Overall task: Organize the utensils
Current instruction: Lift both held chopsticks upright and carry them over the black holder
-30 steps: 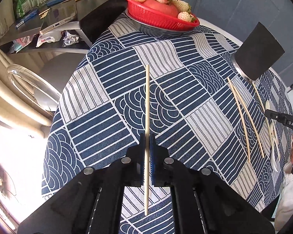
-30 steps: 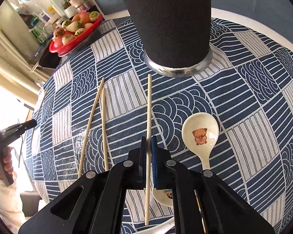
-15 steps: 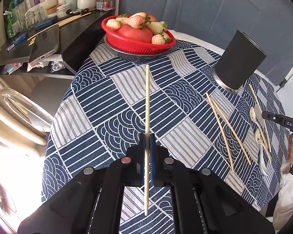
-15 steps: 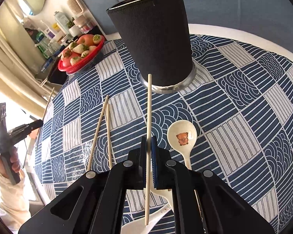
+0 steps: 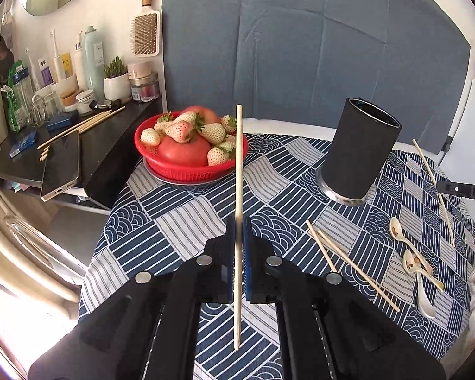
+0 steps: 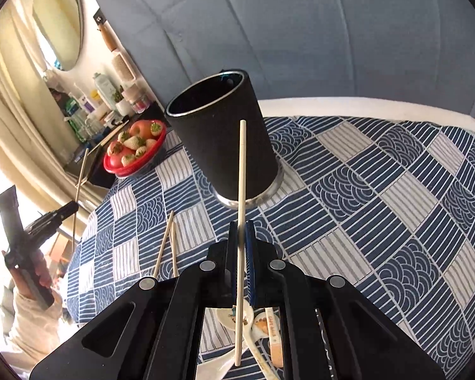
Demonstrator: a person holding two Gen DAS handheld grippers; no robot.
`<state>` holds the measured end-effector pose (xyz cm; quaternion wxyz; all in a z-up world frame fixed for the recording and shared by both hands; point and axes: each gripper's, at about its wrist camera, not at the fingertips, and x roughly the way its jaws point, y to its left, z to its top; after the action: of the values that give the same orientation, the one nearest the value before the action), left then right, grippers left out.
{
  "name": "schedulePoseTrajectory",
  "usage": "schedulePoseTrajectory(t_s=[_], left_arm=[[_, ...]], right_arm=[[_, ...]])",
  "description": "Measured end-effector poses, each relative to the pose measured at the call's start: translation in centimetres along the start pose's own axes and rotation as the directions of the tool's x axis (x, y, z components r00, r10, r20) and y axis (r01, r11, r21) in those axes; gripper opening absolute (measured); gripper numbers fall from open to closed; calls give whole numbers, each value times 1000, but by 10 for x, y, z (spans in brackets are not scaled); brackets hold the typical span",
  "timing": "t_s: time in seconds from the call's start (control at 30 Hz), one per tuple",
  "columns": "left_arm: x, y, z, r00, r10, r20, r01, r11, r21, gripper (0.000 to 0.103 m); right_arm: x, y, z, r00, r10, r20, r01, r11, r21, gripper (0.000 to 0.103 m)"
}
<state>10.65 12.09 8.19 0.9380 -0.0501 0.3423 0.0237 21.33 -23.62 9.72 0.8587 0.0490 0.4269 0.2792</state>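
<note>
Gripping one chopstick each: left tongs (image 5: 237,237), right tongs (image 6: 241,240); black holder (image 6: 218,133) mouth unobstructed.

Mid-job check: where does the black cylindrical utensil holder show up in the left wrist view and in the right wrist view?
Left wrist view: the black utensil holder stands upright on the tablecloth at right of centre, beyond the loose chopstick pair.
Right wrist view: the same holder is at centre, just behind the chopstick held in the right tool.
Shared landmark: the red fruit basket, left of the holder in both.
</note>
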Motion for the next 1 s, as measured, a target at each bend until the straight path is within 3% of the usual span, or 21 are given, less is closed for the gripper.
schedulePoseTrajectory(t_s=[0.27, 0.47, 0.73, 1.0], left_arm=[[9, -22, 13, 998, -43, 41, 41, 998, 38, 5], [5, -48, 33, 989, -102, 111, 93, 993, 78, 5], [-9, -71, 69, 958, -195, 212, 175, 979, 109, 5], [-19, -77, 97, 926, -234, 296, 209, 971, 113, 5]], right_arm=[[-19, -9, 13, 995, 33, 95, -38, 998, 44, 5], [-34, -4, 25, 974, 91, 208, -104, 993, 56, 5], [-48, 11, 46, 936, 145, 319, -157, 987, 12, 5], [-50, 16, 71, 904, 170, 392, -175, 984, -22, 5]])
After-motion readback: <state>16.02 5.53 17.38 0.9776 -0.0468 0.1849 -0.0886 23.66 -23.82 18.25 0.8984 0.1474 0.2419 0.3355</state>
